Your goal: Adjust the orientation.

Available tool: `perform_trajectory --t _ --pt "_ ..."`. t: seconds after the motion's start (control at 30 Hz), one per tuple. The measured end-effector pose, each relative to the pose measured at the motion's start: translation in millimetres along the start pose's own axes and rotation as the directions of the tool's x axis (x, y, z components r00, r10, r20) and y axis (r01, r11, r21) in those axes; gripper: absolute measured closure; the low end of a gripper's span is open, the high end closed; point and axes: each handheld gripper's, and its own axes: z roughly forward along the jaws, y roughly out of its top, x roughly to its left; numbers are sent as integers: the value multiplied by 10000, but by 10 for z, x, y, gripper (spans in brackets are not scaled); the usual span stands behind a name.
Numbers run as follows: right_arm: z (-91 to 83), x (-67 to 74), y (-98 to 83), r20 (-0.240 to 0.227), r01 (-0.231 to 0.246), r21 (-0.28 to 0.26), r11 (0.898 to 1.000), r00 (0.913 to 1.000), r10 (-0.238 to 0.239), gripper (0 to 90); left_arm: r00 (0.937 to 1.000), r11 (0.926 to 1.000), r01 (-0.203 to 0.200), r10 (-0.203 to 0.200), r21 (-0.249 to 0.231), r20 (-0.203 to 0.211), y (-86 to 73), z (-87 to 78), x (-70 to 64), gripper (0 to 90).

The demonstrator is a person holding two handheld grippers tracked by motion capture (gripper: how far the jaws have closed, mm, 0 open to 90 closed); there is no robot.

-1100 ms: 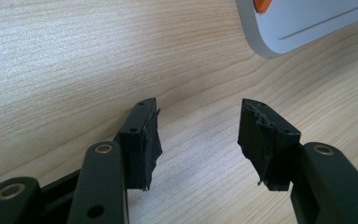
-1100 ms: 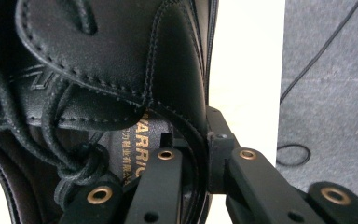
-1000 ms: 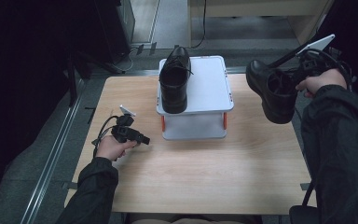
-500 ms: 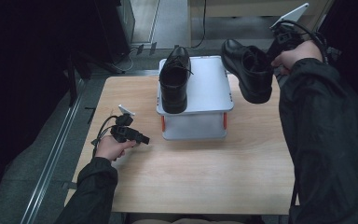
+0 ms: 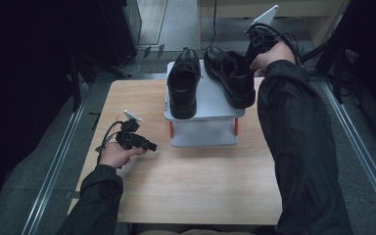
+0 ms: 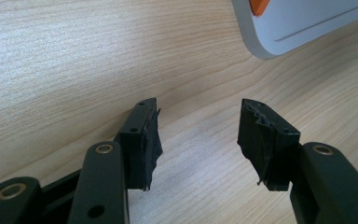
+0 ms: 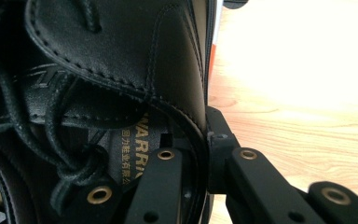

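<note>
Right gripper point(image 5: 254, 51), upper right of frame, pinches the heel wall of a shoe point(image 5: 230, 76) over the stand point(image 5: 203, 105). Risk: the thin grip may slip, or this shoe may knock the second shoe point(image 5: 182, 83) beside it. Left gripper point(image 6: 198, 135) rests spread on the table point(image 5: 196, 181).

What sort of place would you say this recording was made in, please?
Probably a lab or workshop set up for recording demonstrations: a small wooden table stands between floor rails, with cables on the floor beyond and a hand-held right gripper setting a black shoe on a white rack.
</note>
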Motion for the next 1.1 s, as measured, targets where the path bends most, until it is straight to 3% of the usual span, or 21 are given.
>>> perform_trajectory --t 0.27,0.43,0.6,0.77,1.1 --pt "99 178 19 220 -2 130 9999 9998 -1 860 10000 10000 55 -55 -69 63 -2 -4 7 481" --pt "88 252 -26 111 141 275 9995 9998 -144 839 10000 10000 72 -72 -56 50 1 -2 4 481" --pt "102 356 -80 -303 349 716 9968 9990 -328 798 10000 9999 85 -84 -64 43 2 0 -1 481" --pt "117 481 -126 -163 576 918 9941 9983 -563 775 10000 10000 79 -79 -29 24 4 4 -1 482" --pt "199 518 -209 -513 598 986 9933 9972 -550 732 9999 10000 83 -83 -12 58 4 14 -8 482"
